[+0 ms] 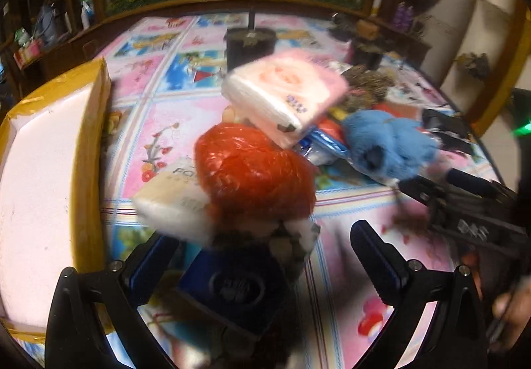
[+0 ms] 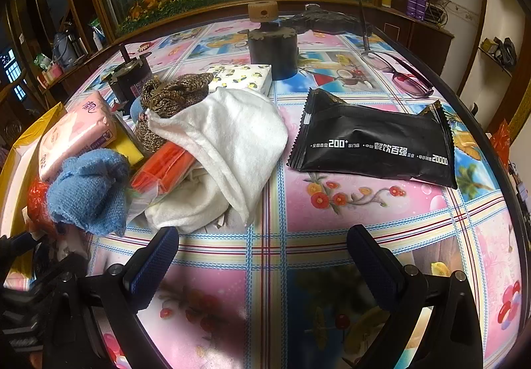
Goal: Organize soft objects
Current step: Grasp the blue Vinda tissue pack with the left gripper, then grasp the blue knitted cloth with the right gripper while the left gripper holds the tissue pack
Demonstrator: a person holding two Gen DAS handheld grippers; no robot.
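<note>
Your left gripper (image 1: 265,256) and right gripper (image 2: 262,256) both have jaws spread, empty. The pink tissue pack (image 1: 285,97) sits tilted on the red bag (image 1: 255,176); nudge the pile and it likely slides onto the tabletop (image 2: 332,223).

The bench (image 2: 332,223) wears a glossy, smooth printed plastic cover. On it, the white towel (image 2: 229,136) is soft matt cloth; left of it the blue cloth (image 2: 89,193) looks fuzzy. Right of the towel lies a black packet (image 2: 375,143) of crinkled film, faintly shiny. The red bundle (image 1: 252,173) is glossy wrinkled plastic. The pink tissue pack (image 1: 285,93) has smooth film. The fingers (image 2: 152,266) carry textured blue pads.
</note>
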